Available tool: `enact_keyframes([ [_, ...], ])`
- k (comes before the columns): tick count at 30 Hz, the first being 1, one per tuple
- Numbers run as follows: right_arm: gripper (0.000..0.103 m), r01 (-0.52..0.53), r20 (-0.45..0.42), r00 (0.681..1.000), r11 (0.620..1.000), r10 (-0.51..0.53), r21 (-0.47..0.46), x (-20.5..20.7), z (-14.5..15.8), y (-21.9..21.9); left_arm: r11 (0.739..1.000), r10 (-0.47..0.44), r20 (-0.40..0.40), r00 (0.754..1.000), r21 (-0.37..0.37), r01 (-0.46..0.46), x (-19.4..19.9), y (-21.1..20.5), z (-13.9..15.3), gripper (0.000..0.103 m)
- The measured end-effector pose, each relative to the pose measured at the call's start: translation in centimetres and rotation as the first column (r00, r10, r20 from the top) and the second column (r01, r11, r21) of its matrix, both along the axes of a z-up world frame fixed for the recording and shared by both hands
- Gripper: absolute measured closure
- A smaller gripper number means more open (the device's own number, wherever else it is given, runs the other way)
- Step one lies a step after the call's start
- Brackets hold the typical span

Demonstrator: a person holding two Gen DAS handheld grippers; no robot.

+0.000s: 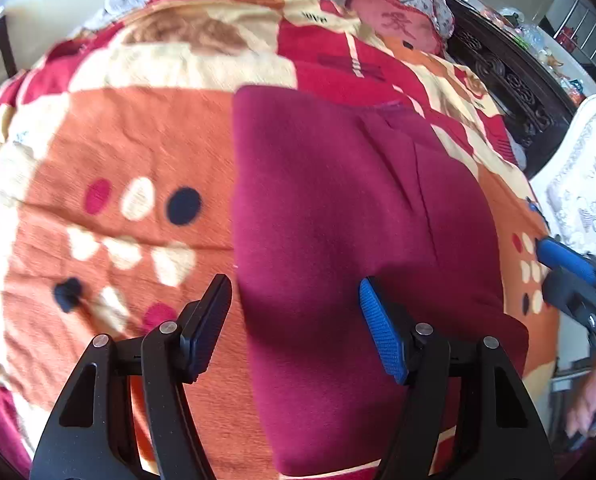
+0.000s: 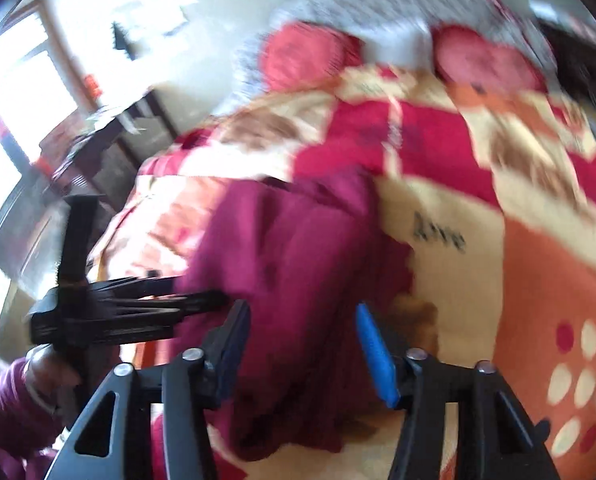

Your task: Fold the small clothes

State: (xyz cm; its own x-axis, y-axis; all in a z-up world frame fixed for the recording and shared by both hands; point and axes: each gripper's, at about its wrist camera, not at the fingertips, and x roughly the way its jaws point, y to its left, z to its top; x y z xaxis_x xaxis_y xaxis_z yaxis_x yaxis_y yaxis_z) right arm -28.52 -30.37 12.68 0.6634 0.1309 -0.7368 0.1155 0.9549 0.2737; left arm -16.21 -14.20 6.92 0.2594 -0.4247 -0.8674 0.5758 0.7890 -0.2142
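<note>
Maroon garment (image 1: 338, 220) flat on patterned blanket (image 1: 117, 152), both grippers over it w/ jaws apart, nothing held.

L to R in left wrist view: blanket (orange/red/cream, dots) left of the jaws; left gripper (image 1: 295, 326) open, pads clear of cloth; garment lies under and ahead of the jaws, folded to a rough rectangle, its left edge near the left finger; red pillows (image 1: 402, 20) far ahead at the bed's head; dark carved furniture (image 1: 510, 80) & white patterned cushion (image 1: 586, 184) off right; right gripper (image 1: 566, 272) at far right edge, just off the garment. Right wrist view, blurred: window (image 2: 13, 92) & dark furniture far left, person's hand (image 2: 45, 372) on the left tool, right gripper open, garment under and ahead of its jaws, not pinched. No containers to make out.
</note>
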Motion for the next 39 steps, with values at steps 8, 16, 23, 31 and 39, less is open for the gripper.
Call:
enact_keyframes([
  [8, 0.060, -0.079, -0.122, 0.991, 0.981, 0.059, -0.174, 1.1, -3.4, 4.1, 0.998, 0.030, 0.080, 0.996, 0.044, -0.033, -0.7, 1.1, 0.9, 0.036],
  [16, 0.060, 0.010, -0.162, 0.986, 0.992, -0.030, -0.128, -0.3, -6.0, 2.9, 0.996, 0.067, 0.152, 0.986, 0.048, -0.075, -1.6, 2.0, 2.3, 0.036],
  [23, 0.055, 0.112, -0.053, 0.991, 0.980, -0.122, -0.164, -1.5, -1.0, 4.3, 0.994, 0.103, 0.213, 0.972, 0.019, -0.109, -2.5, 3.1, 4.4, 0.036],
  [31, 0.055, 0.187, -0.024, 0.981, 0.969, -0.193, -0.160, -1.3, 0.5, 4.6, 0.994, 0.105, 0.259, 0.960, 0.005, -0.111, -3.9, 3.7, 6.2, 0.036],
  [39, 0.045, 0.199, -0.021, 0.978, 0.966, -0.205, -0.166, -1.8, 0.6, 4.9, 0.993, 0.114, 0.266, 0.957, -0.008, -0.116, -4.6, 3.8, 6.6, 0.036],
])
